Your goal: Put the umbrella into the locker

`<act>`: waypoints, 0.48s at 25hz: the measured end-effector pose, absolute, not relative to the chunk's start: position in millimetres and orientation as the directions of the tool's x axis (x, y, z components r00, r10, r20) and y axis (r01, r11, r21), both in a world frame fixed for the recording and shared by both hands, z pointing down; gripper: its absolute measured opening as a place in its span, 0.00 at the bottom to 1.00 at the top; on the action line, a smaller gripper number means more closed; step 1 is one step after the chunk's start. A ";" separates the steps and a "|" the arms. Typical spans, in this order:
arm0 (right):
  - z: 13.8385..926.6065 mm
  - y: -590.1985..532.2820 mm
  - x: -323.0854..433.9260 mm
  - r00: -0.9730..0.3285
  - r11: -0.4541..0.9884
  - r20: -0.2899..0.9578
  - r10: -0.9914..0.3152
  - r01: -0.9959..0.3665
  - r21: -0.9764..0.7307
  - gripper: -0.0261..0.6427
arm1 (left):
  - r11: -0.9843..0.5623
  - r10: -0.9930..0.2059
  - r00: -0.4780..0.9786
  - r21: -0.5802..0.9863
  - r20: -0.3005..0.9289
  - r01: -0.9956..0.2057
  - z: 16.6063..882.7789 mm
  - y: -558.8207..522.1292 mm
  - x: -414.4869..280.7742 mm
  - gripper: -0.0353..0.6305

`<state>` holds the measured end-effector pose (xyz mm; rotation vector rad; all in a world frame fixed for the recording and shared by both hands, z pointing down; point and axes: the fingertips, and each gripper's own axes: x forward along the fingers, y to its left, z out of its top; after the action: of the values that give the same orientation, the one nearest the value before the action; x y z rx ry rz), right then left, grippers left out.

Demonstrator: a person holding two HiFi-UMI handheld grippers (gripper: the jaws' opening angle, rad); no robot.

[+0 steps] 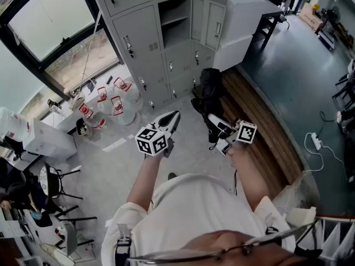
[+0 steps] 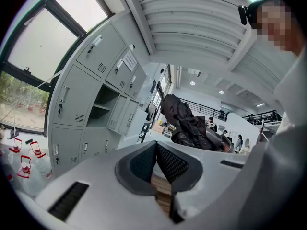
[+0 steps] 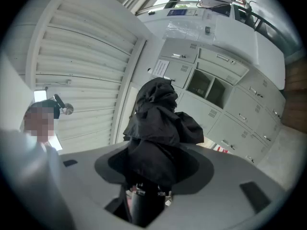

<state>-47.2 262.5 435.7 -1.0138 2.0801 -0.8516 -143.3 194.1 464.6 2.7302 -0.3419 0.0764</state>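
While the person stands on the floor facing the lockers (image 1: 145, 43), the head view shows the umbrella (image 1: 208, 90), a black folded bundle, carried in the right tool (image 1: 215, 121) out in front of the body, well apart from the open compartment (image 1: 175, 18) among the shut doors. The left tool (image 1: 173, 118) is held beside it with nothing in it, and water bottles (image 1: 113, 107) stand on the floor at the foot of the lockers. From the left gripper view, the left tool's jaws are together at their tips with only the wooden floor showing through the gap below; it looks kept free, probably to steady the bundle or mind a door. That view also has the umbrella off to its right and the open compartment to its left. From the right gripper view, the right tool's jaws are clamped low on the umbrella, near the metal rib ends, so that the loose fabric stands up ahead of the jaws and toward the lockers. That hold seems meant to let the fabric end go into the compartment first.
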 end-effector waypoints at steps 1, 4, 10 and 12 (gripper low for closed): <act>436.5 261.8 -47.2 -0.479 0.486 -0.274 -0.834 -0.402 -0.776 0.39 | -0.896 -0.227 0.969 0.369 0.100 -0.248 464.9 193.3 -143.5 0.06; 436.3 260.2 -48.7 -0.483 0.489 -0.275 -0.831 -0.401 -0.774 0.39 | -0.896 -0.230 0.968 0.367 0.097 -0.250 464.2 191.7 -144.3 0.06; 431.7 258.8 -57.7 -0.497 0.503 -0.277 -0.822 -0.407 -0.763 0.39 | -0.898 -0.227 0.969 0.365 0.095 -0.246 461.9 191.5 -149.1 0.06; 429.8 257.8 -62.6 -0.502 0.508 -0.276 -0.820 -0.414 -0.755 0.39 | -0.898 -0.225 0.970 0.366 0.093 -0.244 461.7 189.7 -152.9 0.06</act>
<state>-62.6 257.8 429.8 -1.0041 2.1202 -0.8304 -152.9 189.7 461.7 2.7354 -0.3383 0.0675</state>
